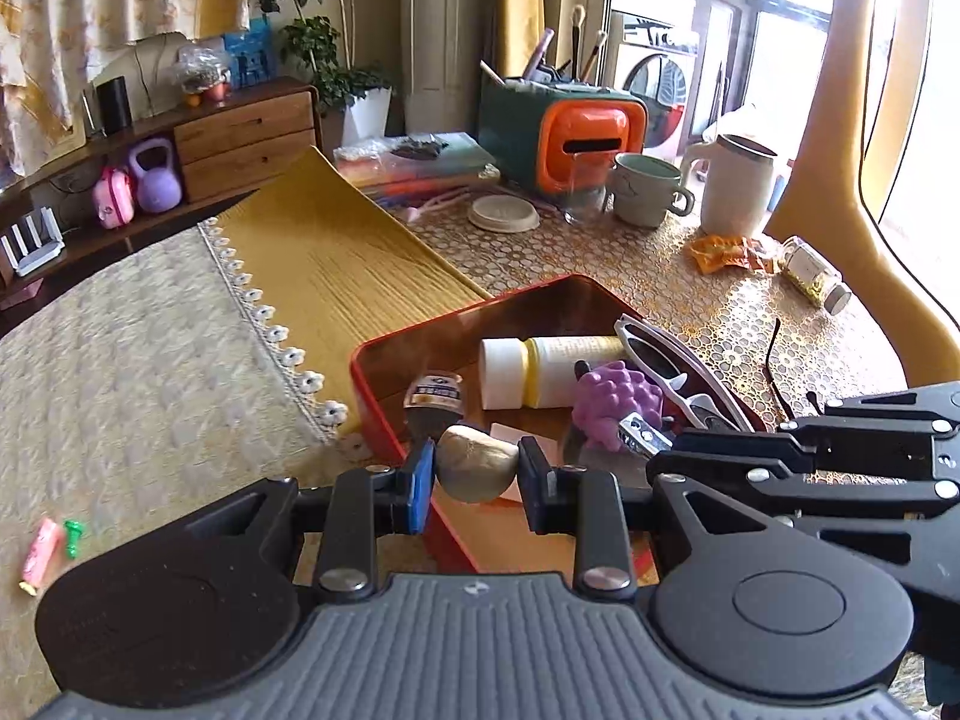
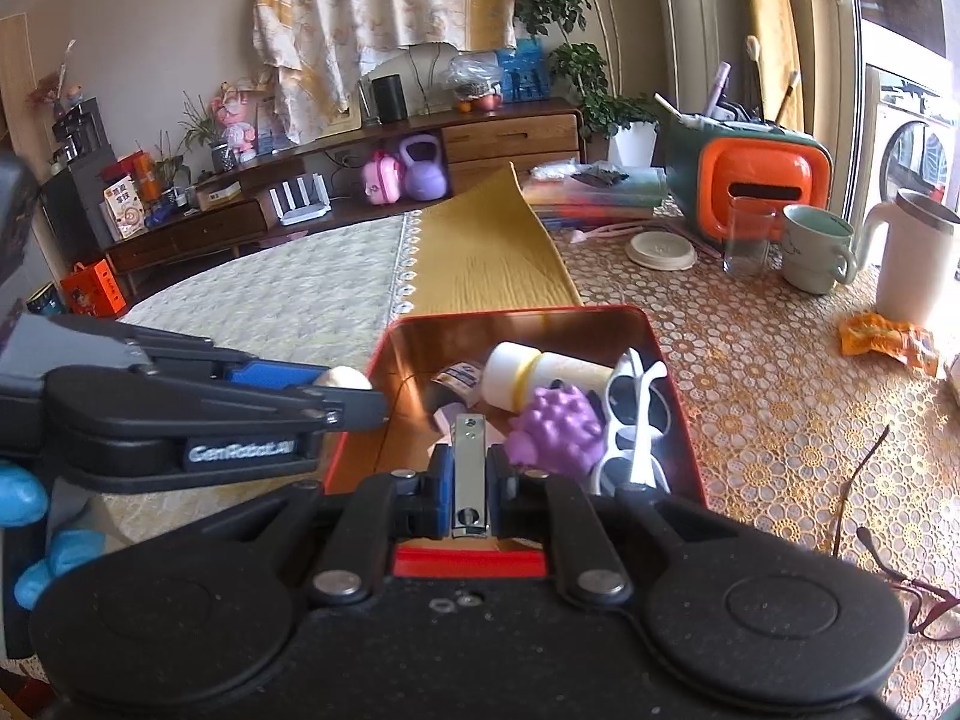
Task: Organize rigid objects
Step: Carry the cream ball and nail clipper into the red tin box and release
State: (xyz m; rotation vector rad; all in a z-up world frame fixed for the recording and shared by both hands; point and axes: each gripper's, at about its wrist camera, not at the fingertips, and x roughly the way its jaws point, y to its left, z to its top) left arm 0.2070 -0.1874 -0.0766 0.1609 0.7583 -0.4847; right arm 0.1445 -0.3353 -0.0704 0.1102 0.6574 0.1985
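Observation:
A red tin box [image 1: 420, 324] [image 2: 510, 313] sits on the table and holds a white bottle [image 1: 540, 369] [image 2: 540, 375], a purple knobbly toy [image 1: 618, 399] [image 2: 555, 429], white sunglasses [image 1: 678, 369] [image 2: 636, 420] and a small packet [image 1: 433, 393]. My left gripper [image 1: 477, 477] is shut on a beige rounded stone [image 1: 477, 471] [image 2: 343, 378] over the box's near-left corner. My right gripper [image 2: 470, 480] is shut on a metal nail clipper [image 2: 470, 468] [image 1: 642, 435], held over the box's near edge, just in front of the purple toy.
Behind the box stand an orange and green organiser [image 1: 570, 132], a glass [image 2: 747, 237], a mug [image 2: 813, 249], a white jug [image 2: 912, 258] and a lid [image 1: 503, 213]. An orange wrapper [image 2: 888, 339], a small jar [image 1: 813, 270] and spectacles [image 2: 900, 576] lie to the right. Small toys [image 1: 51, 546] lie on the cloth.

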